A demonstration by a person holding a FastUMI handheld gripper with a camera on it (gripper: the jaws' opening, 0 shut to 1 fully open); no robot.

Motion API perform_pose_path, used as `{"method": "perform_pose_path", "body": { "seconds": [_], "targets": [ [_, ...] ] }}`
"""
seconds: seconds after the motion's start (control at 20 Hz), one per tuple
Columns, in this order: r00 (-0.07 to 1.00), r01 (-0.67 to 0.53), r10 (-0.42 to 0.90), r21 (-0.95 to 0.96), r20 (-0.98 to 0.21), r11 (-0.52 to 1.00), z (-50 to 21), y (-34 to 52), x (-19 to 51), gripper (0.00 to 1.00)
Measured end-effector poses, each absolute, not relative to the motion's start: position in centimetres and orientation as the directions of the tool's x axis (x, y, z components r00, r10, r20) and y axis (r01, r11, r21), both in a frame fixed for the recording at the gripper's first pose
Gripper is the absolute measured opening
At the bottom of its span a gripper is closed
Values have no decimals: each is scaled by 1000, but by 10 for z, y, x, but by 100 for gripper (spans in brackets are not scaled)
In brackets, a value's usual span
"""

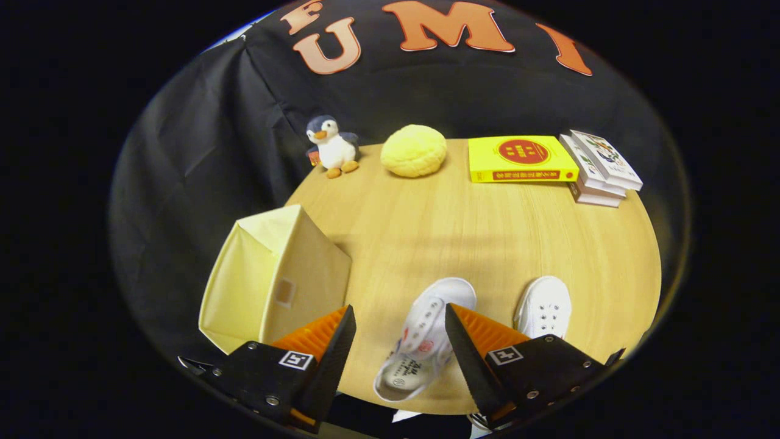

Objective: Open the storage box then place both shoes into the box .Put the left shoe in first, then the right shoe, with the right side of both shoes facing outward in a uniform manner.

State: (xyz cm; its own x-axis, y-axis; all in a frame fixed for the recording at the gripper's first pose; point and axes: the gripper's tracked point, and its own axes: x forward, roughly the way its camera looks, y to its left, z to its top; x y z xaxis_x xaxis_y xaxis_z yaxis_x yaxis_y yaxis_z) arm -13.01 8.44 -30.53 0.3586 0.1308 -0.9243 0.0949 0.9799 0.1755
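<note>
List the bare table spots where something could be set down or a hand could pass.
The biggest free patch is mid-table: box on one side, shoes near, bun and yellow book beyond. Smaller gap between penguin and box. Crowded at the back row up to the book stack, and around the open gripper, one shoe between its fingers.

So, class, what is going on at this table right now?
A person's hand-held tool hangs open above a round wooden table, holding nothing. One white shoe lies between its fingers and a second white shoe just past the right finger. The pale yellow storage box stands to the left, near the left finger. Neither shoe is in it yet. Beyond them sit a toy penguin, a yellow cushion and some books.
</note>
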Motion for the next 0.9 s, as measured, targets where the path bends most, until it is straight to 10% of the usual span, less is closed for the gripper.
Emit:
{"method": "perform_pose_path", "body": {
  "seconds": [0.55, 0.9],
  "targets": [
    [215, 117, 85, 112, -973, 987, -373, 71, -210, 61],
    [421, 224, -82, 16, -904, 974, -397, 54, -180, 25]
  ]
}}
